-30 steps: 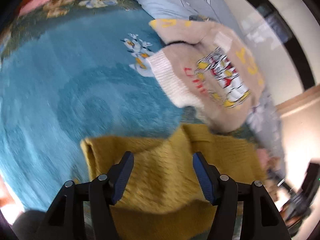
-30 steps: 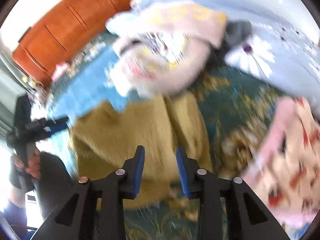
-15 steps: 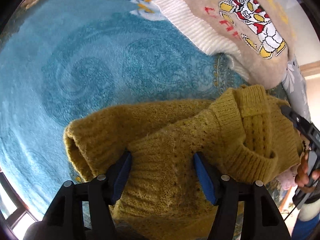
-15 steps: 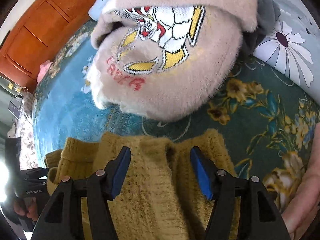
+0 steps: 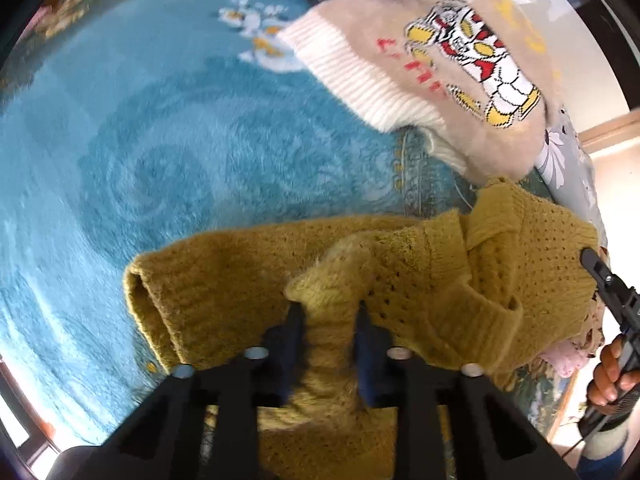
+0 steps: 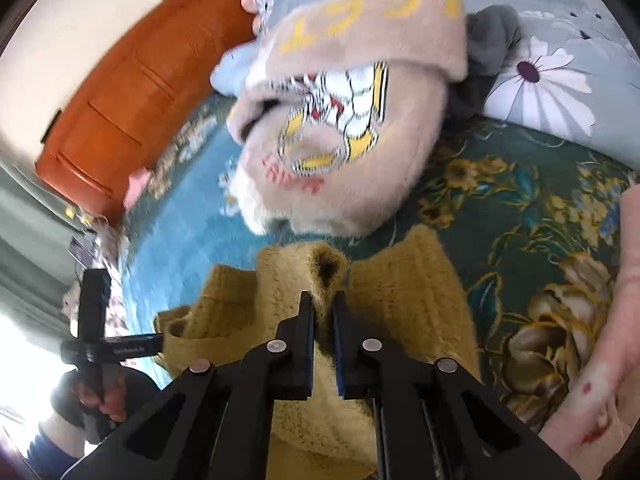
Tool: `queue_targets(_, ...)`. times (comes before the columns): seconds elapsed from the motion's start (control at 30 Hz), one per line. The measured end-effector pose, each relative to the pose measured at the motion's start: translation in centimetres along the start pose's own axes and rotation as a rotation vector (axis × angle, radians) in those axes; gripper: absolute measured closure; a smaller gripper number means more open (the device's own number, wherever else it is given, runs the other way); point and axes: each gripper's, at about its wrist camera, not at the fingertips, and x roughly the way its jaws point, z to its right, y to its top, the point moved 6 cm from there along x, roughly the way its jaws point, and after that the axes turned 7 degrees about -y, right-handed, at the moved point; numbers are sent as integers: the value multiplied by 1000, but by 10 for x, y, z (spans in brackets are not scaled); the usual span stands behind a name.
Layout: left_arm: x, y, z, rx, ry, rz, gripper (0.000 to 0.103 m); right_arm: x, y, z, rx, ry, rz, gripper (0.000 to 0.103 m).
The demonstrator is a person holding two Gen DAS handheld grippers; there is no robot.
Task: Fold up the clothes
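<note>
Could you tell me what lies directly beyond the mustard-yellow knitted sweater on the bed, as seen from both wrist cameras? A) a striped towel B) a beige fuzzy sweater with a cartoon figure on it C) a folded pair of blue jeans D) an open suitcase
B: just past the yellow sweater lies a beige fuzzy sweater with a red, white and yellow cartoon figure, resting on the blue floral bedspread.

left tongs [image 5: 328, 312] and right tongs [image 6: 323, 300] now closing on mustard sweater [image 5: 420, 280]
</note>
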Motion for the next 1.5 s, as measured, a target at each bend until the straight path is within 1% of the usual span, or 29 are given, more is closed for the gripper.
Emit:
queue_targets(0.03, 2, 5, -4, 7, 5, 27, 88, -3, 0, 0, 0, -3, 7, 95)
queue_targets(0.07, 1, 9, -6, 13, 6, 56, 88, -7, 2, 1, -1, -8, 12, 95)
queue_targets(0.17, -25, 20, -7, 35, -17, 181, 89, -17, 10, 1, -2, -14, 38, 95)
queue_targets(0.27, -54, 48, -13, 65, 15, 290, 90, -23, 29, -3, -24, -21, 78, 95)
queue_targets(0.37, -85, 83, -12, 71, 12, 395, 90, -24, 63, -16, -68, -28, 131, 95)
queue_targets(0.53, -138, 139, -18, 89, 84, 532, 90, -42, 138, -52, -172, -49, 295, 95)
queue_targets(0.57, -145, 149, -18, 85, 89, 547, 90, -46, 153, -59, -187, -55, 330, 95)
queue_targets(0.67, -150, 173, -16, 78, 101, 568, 90, -50, 193, -67, -163, -59, 394, 95)
queue_targets(0.73, -147, 181, -13, 94, 123, 565, 90, -44, 215, -66, -139, -90, 412, 96)
queue_targets(0.77, -144, 183, -13, 103, 134, 558, 90, -41, 224, -66, -127, -106, 419, 101)
queue_targets(0.8, -137, 184, -13, 104, 139, 546, 90, -37, 234, -66, -115, -122, 427, 102)
queue_targets(0.87, -125, 179, -24, 86, 171, 517, 90, -29, 246, -66, -94, -121, 410, 102)
queue_targets(0.93, -110, 173, -46, 28, 200, 472, 89, -20, 254, -66, -73, -119, 378, 102)
queue_targets(1.0, -94, 164, -77, -66, 198, 420, 86, -13, 248, -62, -76, -123, 349, 102)
queue_targets(1.03, -88, 159, -91, -111, 189, 406, 86, -11, 240, -58, -78, -127, 338, 102)
queue_targets(1.07, -83, 153, -106, -157, 180, 392, 83, -8, 232, -54, -80, -130, 327, 102)
queue_targets(1.13, -76, 142, -126, -217, 182, 375, 60, -2, 208, -39, -80, -134, 278, 102)
queue_targets(1.17, -74, 137, -132, -236, 182, 373, 59, 1, 196, -32, -80, -137, 254, 102)
queue_targets(1.27, -76, 121, -135, -280, 124, 401, 58, 17, 138, 9, -51, -214, 120, 102)
queue_targets(1.33, -79, 110, -132, -313, 73, 429, 49, 28, 95, 36, -8, -257, 17, 99)
queue_targets(1.37, -80, 106, -129, -328, 47, 442, 47, 32, 73, 49, 13, -278, -35, 94)
queue_targets(1.4, -78, 100, -126, -343, 21, 451, 45, 37, 52, 62, 34, -298, -87, 86)
queue_targets(1.43, -75, 95, -123, -358, -4, 456, 45, 41, 33, 72, 43, -313, -132, 82)
queue_targets(1.47, -71, 89, -120, -370, -25, 452, 45, 44, 19, 78, 57, -317, -158, 74)
queue_targets(1.5, -67, 84, -117, -381, -44, 447, 45, 47, 6, 83, 73, -321, -184, 71)
